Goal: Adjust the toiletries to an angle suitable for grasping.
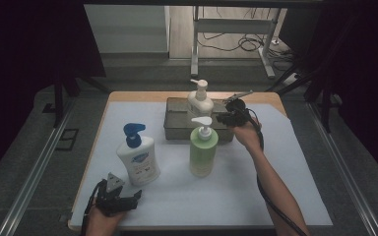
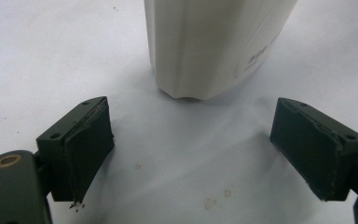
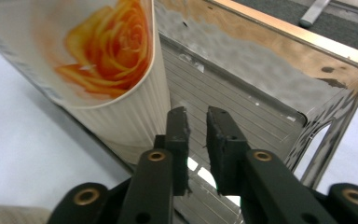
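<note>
on a wooden table (image 1: 128, 96) spread with a smooth white sheet (image 1: 285, 167), a person is working two hand-held grippers among three pump bottles. a rectangular metal tray (image 1: 174, 125) with a ribbed floor and shiny, wavy-reflecting walls is sitting at the far middle of the sheet. inside it a cream-white pump bottle (image 1: 200, 101) is standing upright; in the right gripper view its label is showing an orange rose above a finely ridged base. just in front of the tray, a slim pale-green bottle (image 1: 203, 150) with a white pump is standing on the sheet. to its left, well apart from the tray, a squat white bottle (image 1: 139, 160) with a blue pump is standing, its smooth rounded base rising just ahead of the left gripper's jaws in the left gripper view.

the right gripper (image 1: 226, 115) is hanging over the tray's right end, just beside the cream bottle. its black jaws are drawn nearly together with a thin gap and nothing between them, clenched on air, the bottle sitting just to one side of them. the left gripper (image 1: 128, 199) is resting near the table's front edge, its worn rubber pads (image 2: 91, 142) spread wide and released, gripping nothing.
</note>
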The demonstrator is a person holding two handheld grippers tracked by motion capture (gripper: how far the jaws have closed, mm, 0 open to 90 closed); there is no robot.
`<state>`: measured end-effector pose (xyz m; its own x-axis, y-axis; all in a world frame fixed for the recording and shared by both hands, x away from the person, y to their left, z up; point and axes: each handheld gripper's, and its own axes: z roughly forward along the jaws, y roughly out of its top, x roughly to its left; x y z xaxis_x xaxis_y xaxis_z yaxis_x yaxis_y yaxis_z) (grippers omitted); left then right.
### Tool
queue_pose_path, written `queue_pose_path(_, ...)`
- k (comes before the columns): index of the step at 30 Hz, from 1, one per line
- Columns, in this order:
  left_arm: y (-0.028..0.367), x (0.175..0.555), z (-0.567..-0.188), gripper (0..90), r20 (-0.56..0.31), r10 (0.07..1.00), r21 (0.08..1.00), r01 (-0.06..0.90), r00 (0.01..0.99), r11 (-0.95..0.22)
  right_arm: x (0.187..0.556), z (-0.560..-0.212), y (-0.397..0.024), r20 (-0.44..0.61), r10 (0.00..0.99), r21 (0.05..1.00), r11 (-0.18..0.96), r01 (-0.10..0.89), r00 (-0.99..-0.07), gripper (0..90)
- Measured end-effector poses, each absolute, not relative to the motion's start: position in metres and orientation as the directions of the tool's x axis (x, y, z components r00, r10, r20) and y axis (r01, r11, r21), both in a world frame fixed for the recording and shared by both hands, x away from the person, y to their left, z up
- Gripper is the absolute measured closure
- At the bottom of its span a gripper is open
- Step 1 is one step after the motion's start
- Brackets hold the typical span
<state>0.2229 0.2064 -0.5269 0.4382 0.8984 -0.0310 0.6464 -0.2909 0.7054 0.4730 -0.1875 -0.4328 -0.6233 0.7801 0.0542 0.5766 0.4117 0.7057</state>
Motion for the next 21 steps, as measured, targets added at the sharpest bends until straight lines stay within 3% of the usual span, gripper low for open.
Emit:
queue_pose_path(7,0.207,0.223,-0.527,12.6,-0.030,0.898,0.705,0.647,0.438,-0.292,0.481,-0.441,-0.179,0.073,0.787,0.693,0.402,0.598,-0.613,88.2)
queue_pose_path(21,0.206,0.223,-0.527,12.6,-0.031,0.898,0.705,0.647,0.438,-0.291,0.494,-0.453,-0.166,0.113,0.778,0.675,0.396,0.623,-0.618,89.7)
